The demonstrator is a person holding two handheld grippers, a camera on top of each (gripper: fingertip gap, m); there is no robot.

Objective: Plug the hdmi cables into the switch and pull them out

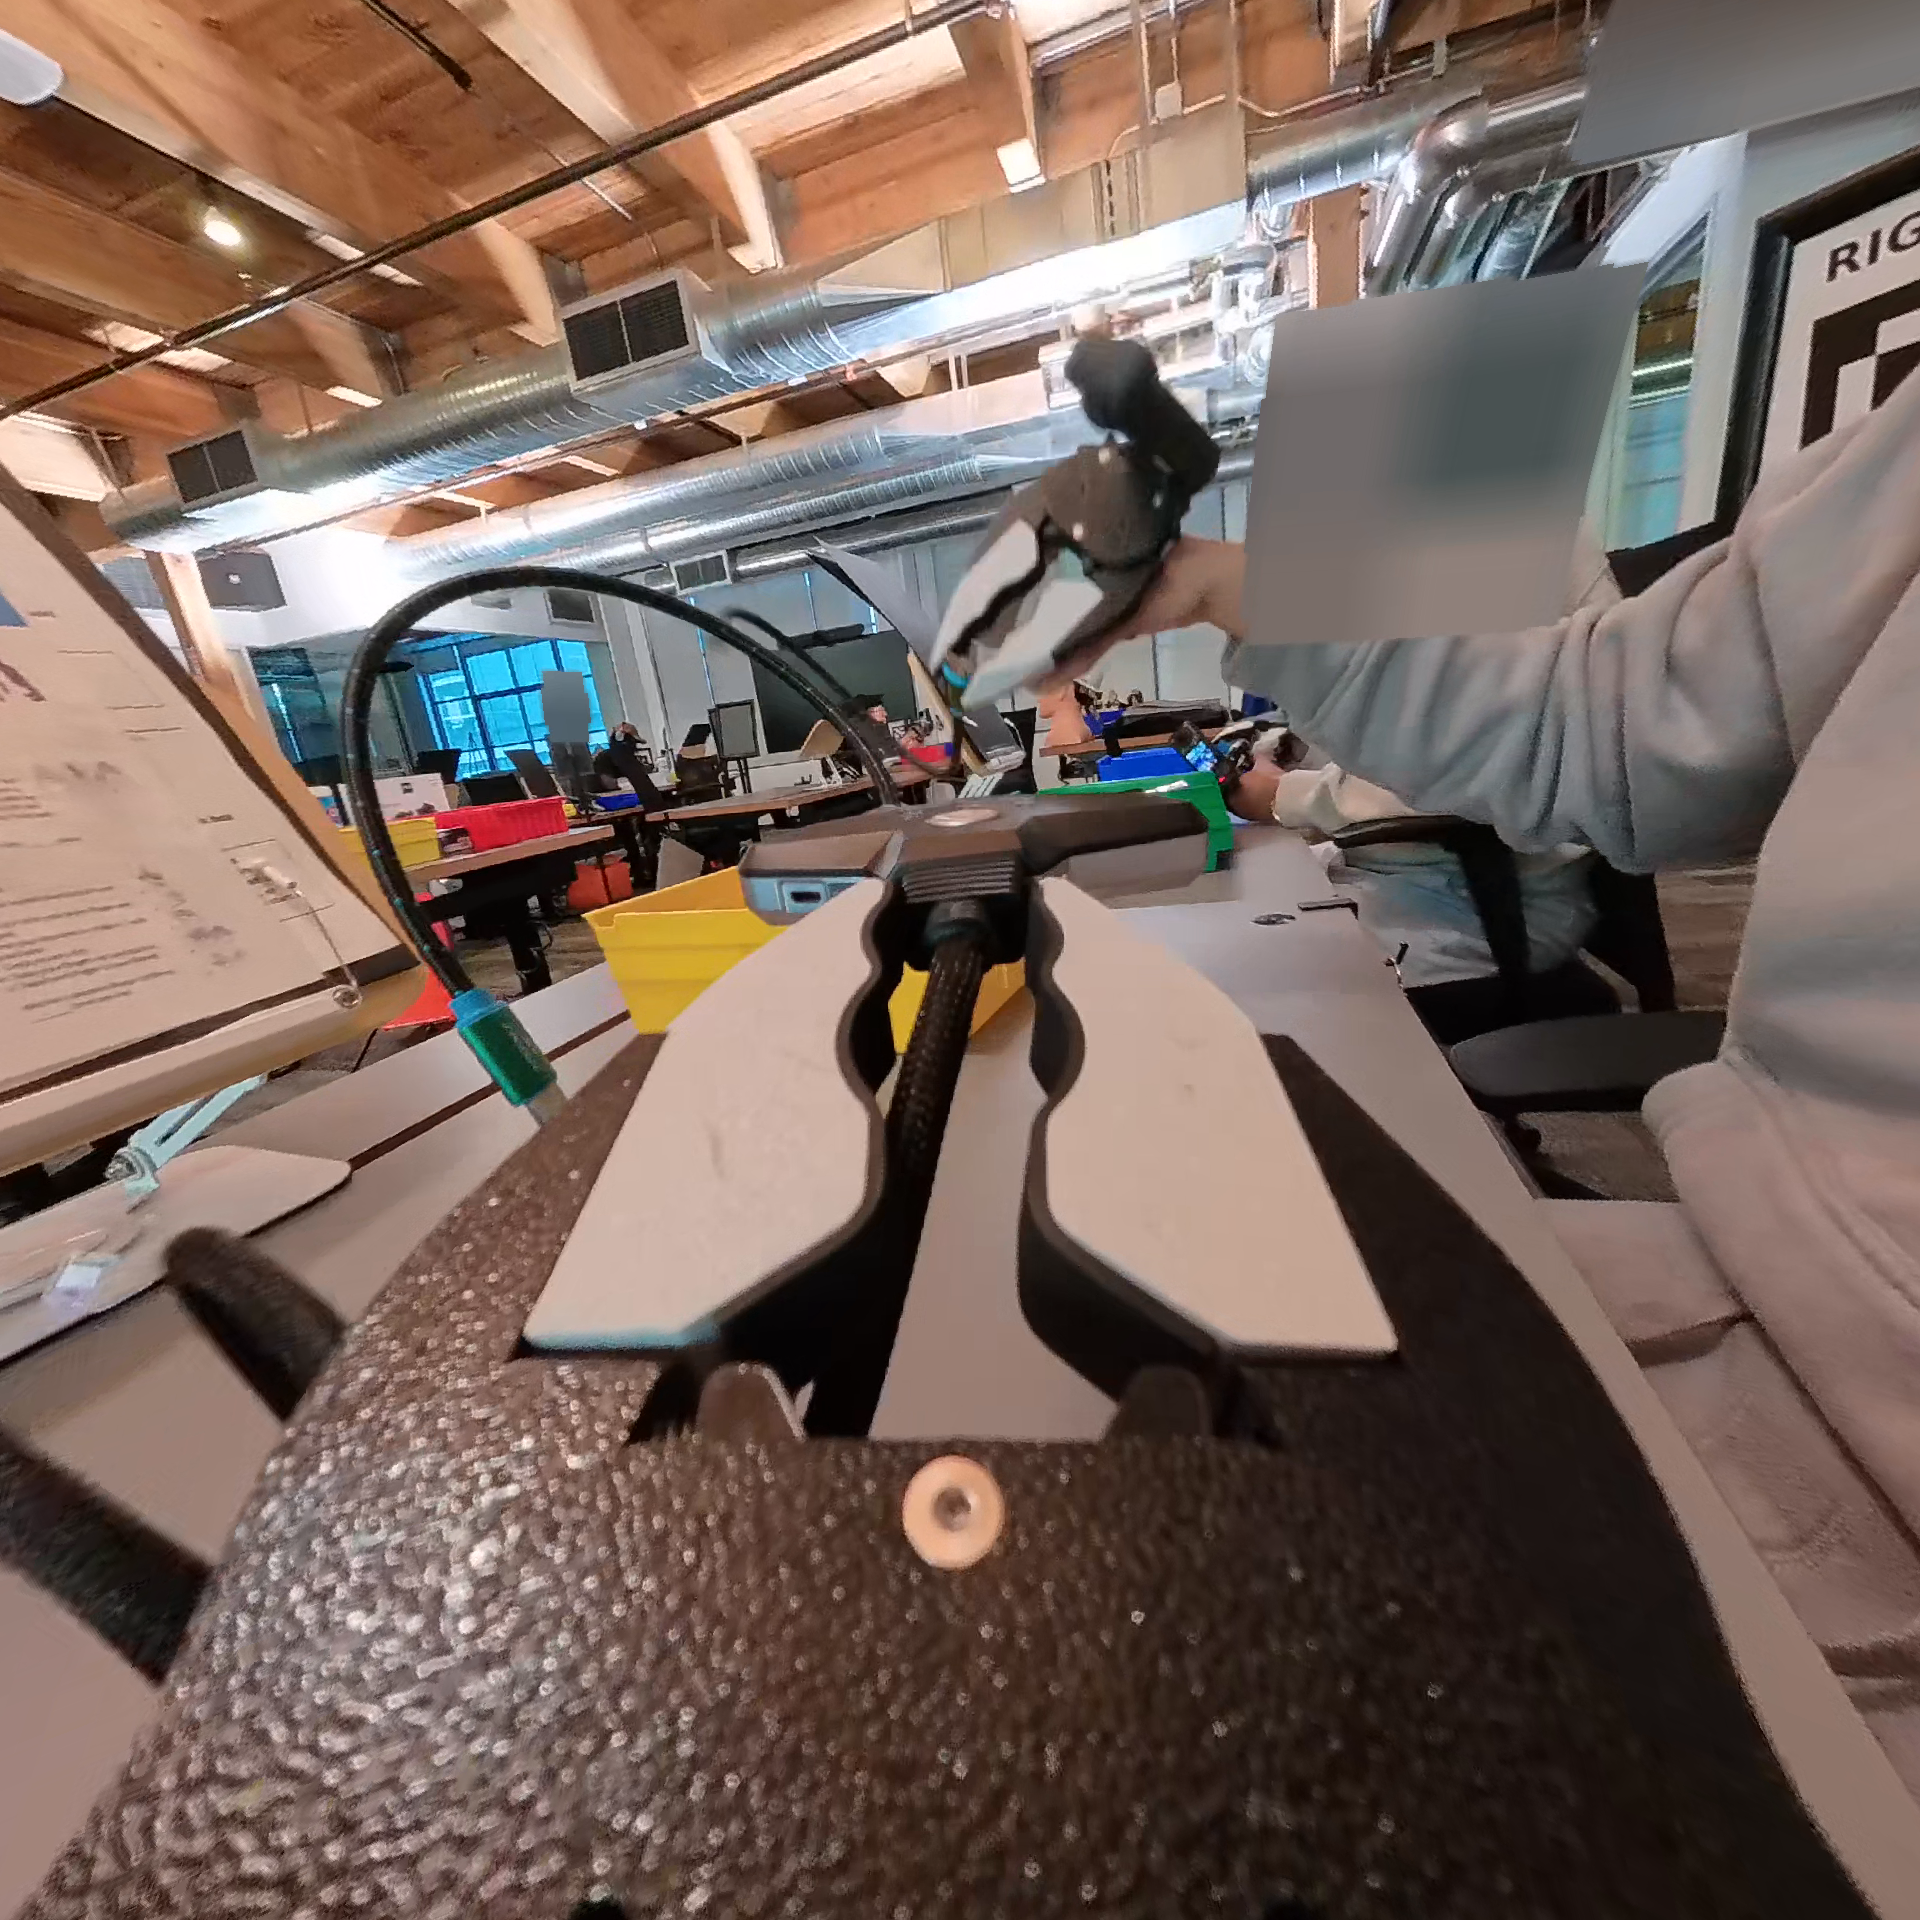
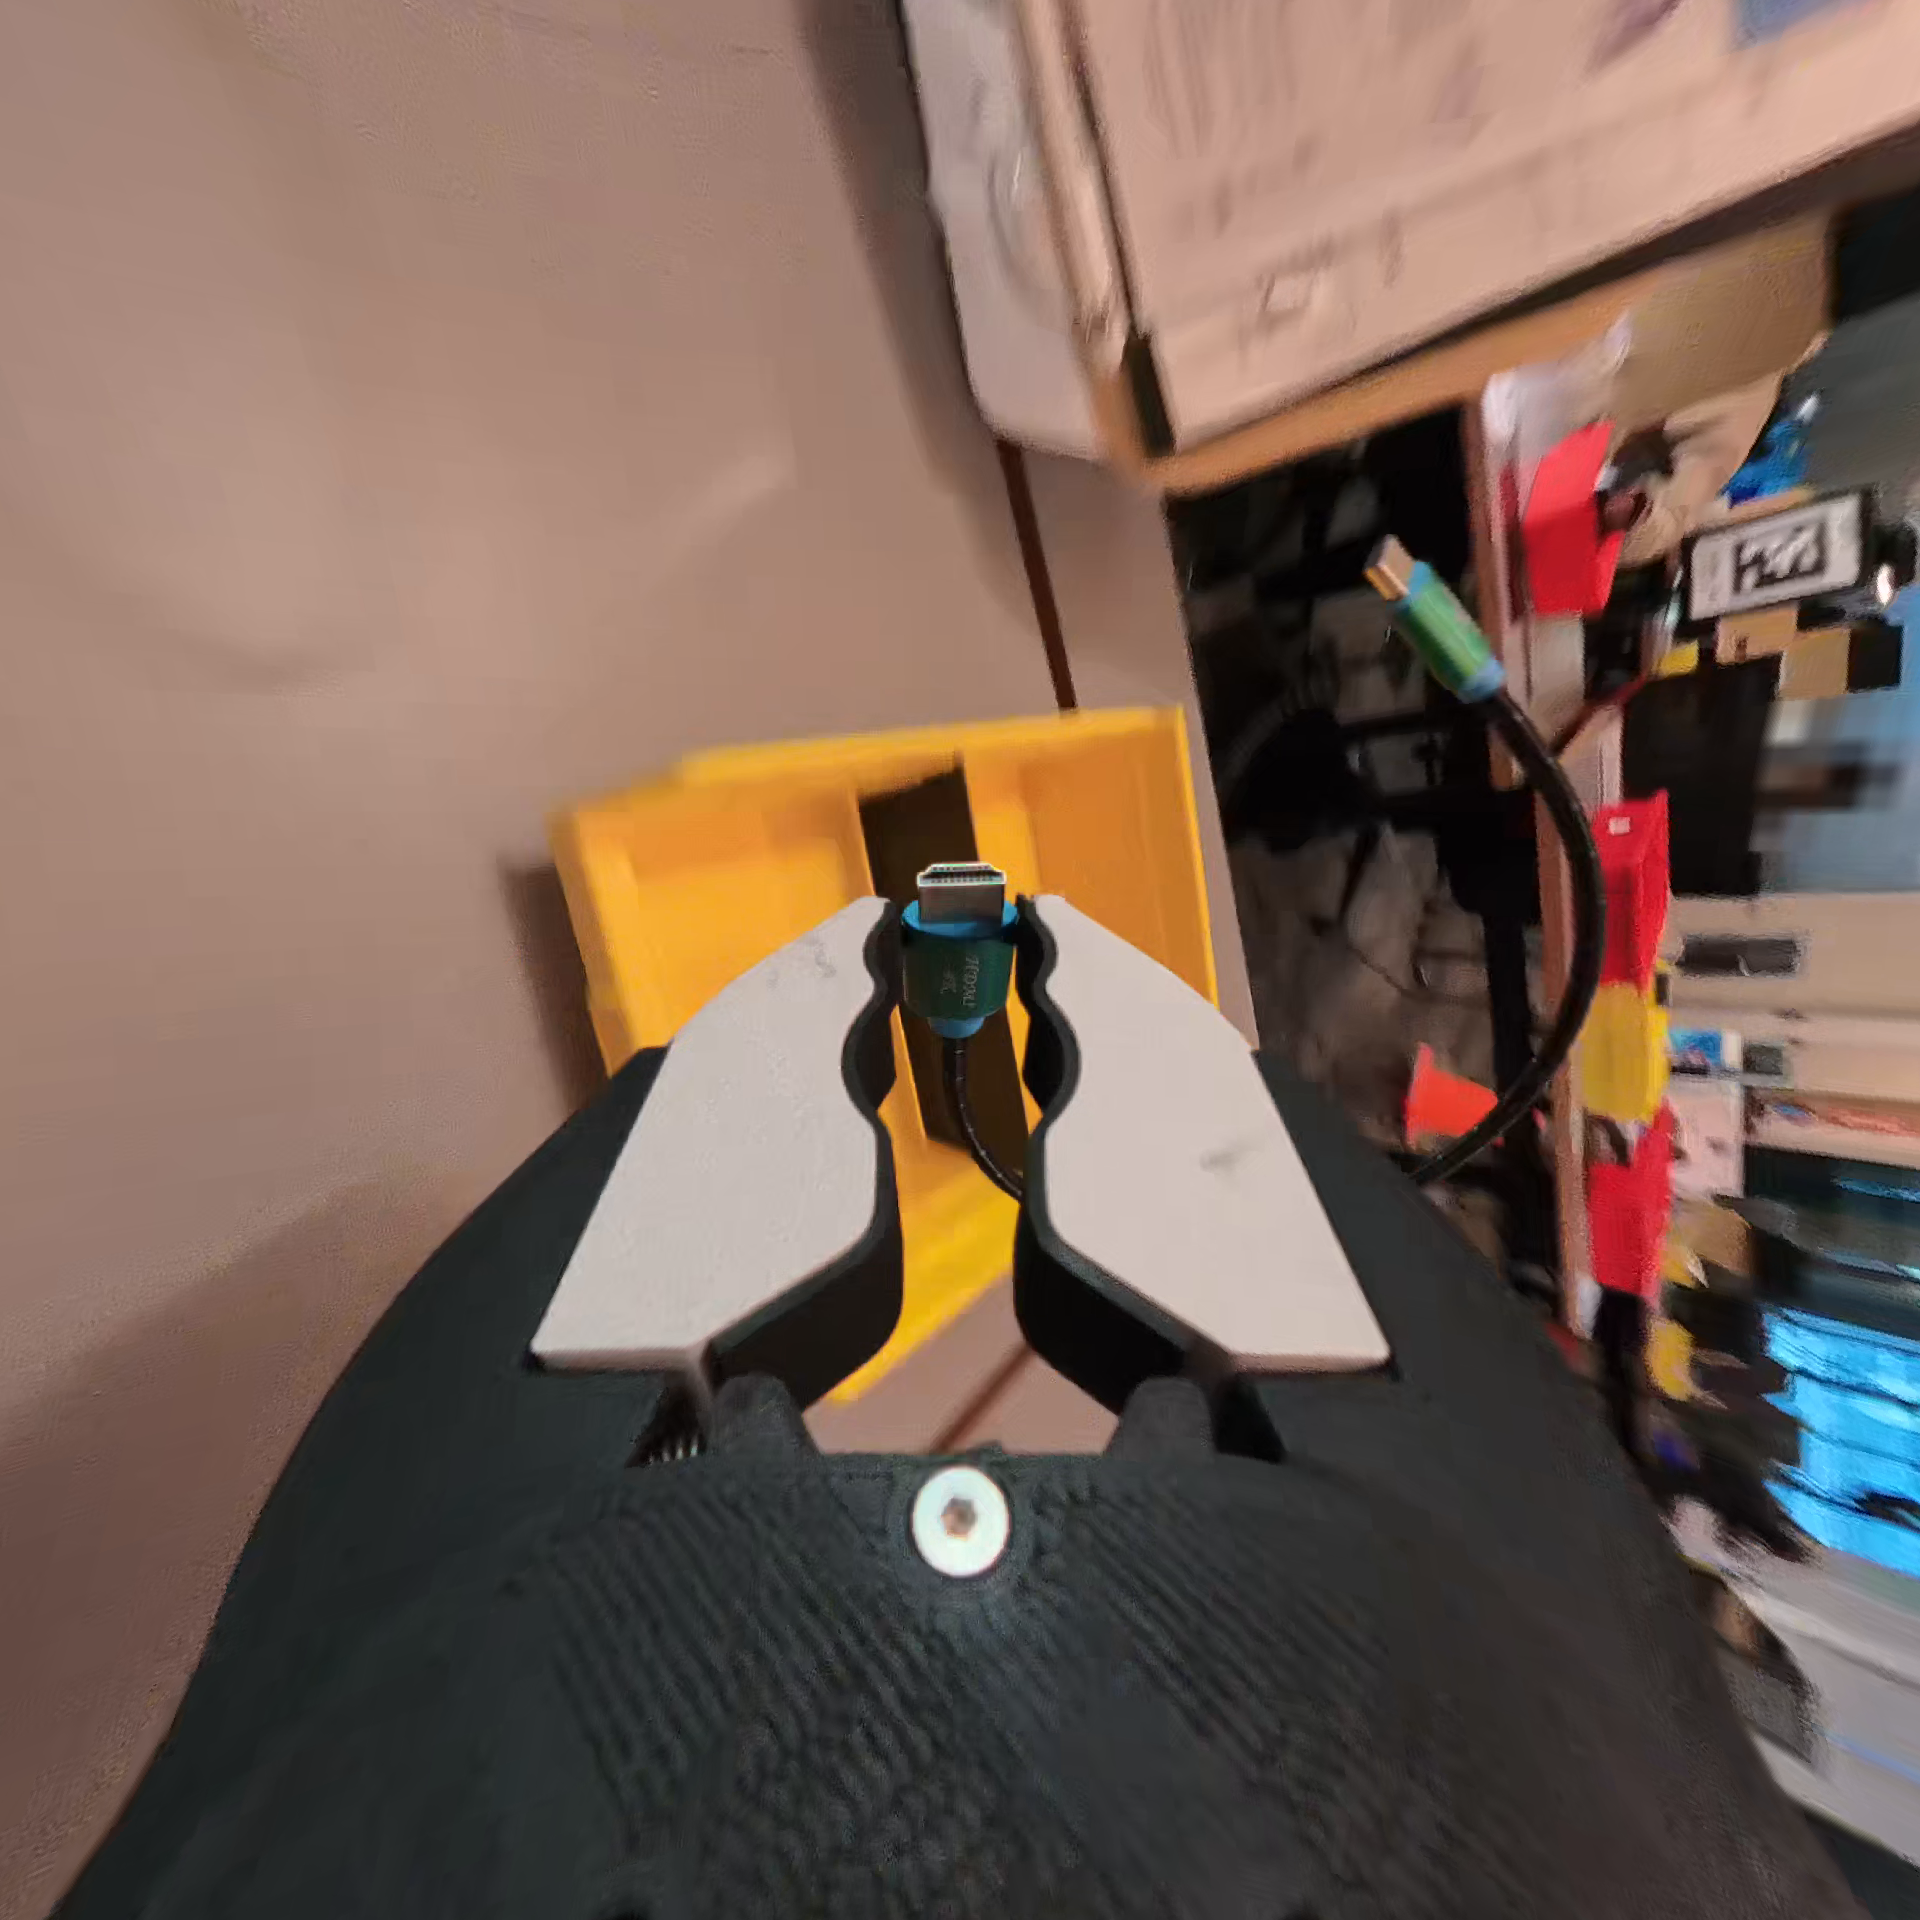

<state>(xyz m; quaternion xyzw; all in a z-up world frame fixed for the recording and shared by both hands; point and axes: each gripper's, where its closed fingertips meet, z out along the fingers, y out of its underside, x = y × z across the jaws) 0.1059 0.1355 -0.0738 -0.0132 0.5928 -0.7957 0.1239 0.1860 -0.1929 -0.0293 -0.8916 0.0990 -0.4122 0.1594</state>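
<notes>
At far left a green plug [image 1: 511, 1051] of the thin black cable [image 1: 436, 665] hangs free above the table [image 1: 1247, 956]. The left gripper [image 1: 956, 914] is clamped on a braided cable [image 1: 925, 1049] plugged into the switch [image 1: 977, 847] by the yellow bin [image 1: 665, 945]. Raised at right, the right gripper [image 2: 961, 914] pinches the cable's other green plug [image 2: 956, 971], clear of the switch.

A yellow bin [image 1: 675, 935] and a leaning board [image 1: 156, 831] crowd the switch's [image 1: 977, 847] left; its right is open.
</notes>
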